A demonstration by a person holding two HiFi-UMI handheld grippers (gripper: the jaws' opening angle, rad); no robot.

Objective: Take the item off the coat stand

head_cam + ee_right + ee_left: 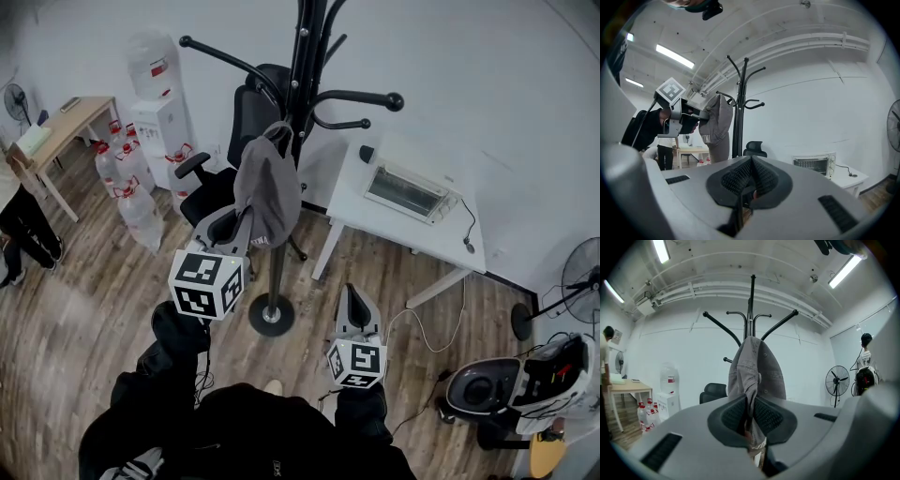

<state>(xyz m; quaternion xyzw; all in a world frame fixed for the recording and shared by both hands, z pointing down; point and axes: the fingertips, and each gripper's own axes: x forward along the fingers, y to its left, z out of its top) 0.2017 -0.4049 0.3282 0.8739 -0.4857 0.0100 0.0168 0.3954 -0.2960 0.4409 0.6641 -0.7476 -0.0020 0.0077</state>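
A grey cloth item, shaped like a cap (267, 192), hangs from a hook of the black coat stand (305, 56). My left gripper (244, 220) reaches up to its lower edge and is shut on it. In the left gripper view the grey fabric (757, 371) is pinched between the ribbed pads (766, 416), with the stand (751, 305) behind. My right gripper (354, 295) is lower, to the right of the stand's base, shut with nothing in it. The right gripper view shows its own jaws (749, 176) together, and the item (717, 122) and stand (738, 103) farther off.
The stand's round base (272, 314) sits on the wood floor. A white table (375, 220) with a toaster oven (408, 192) stands to the right, a black office chair (246, 117) behind. A water dispenser (155, 103), bottles (127, 178), a desk (66, 122) and a person (19, 216) are at left.
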